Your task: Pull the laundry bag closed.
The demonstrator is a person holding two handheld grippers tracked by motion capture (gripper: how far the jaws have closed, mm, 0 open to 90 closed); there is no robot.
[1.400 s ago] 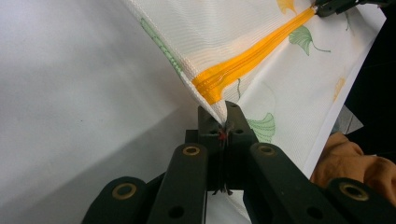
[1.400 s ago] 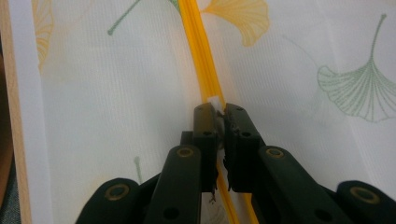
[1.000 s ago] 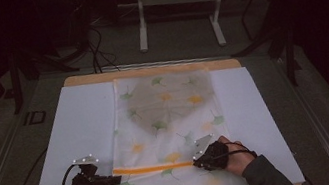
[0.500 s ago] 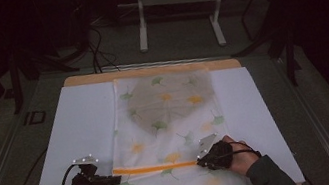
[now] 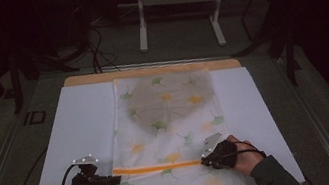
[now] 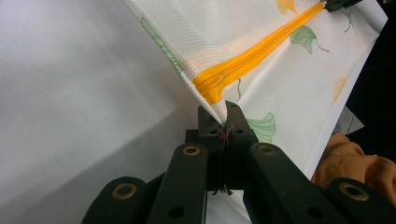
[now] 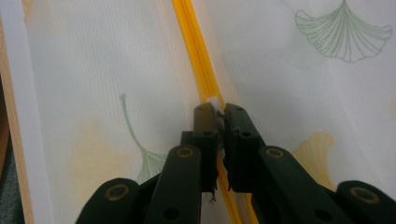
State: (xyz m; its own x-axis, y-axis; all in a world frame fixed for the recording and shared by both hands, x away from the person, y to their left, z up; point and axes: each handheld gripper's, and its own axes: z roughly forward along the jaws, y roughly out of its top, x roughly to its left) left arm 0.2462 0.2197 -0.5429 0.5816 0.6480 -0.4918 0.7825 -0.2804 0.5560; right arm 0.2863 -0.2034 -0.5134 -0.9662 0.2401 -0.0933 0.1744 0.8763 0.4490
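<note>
The room was dim and the floor dark around a wooden table (image 5: 148,70) covered by a white sheet (image 5: 74,138), and on that sheet lay a white mesh laundry bag (image 5: 167,122) printed with ginkgo leaves, flat down the middle of the table with its orange zipper (image 5: 157,165) running across the near end. The left gripper (image 5: 111,180) was clenched on the bag's corner at the zipper's left end, the cloth pulled up into a small tent between its jaws in the left gripper view (image 6: 219,122). The right gripper (image 5: 204,161) was closed on what looked like the small white zipper pull (image 7: 214,102) at the right end of the track. The bag looked light, limp and thin, likely to bunch and slide on the smooth sheet unless held taut, so a corner pinned on one side and the pull taken on the other seemed the sensible grips; the mesh could snag or the tiny pull slip from the jaws. A greyish shape (image 5: 173,96) showed through the far half of the bag, but what it was could not be made out. The pull itself was mostly covered by the jaws, and whether the zipper was fully shut along its length was hard to tell.
</note>
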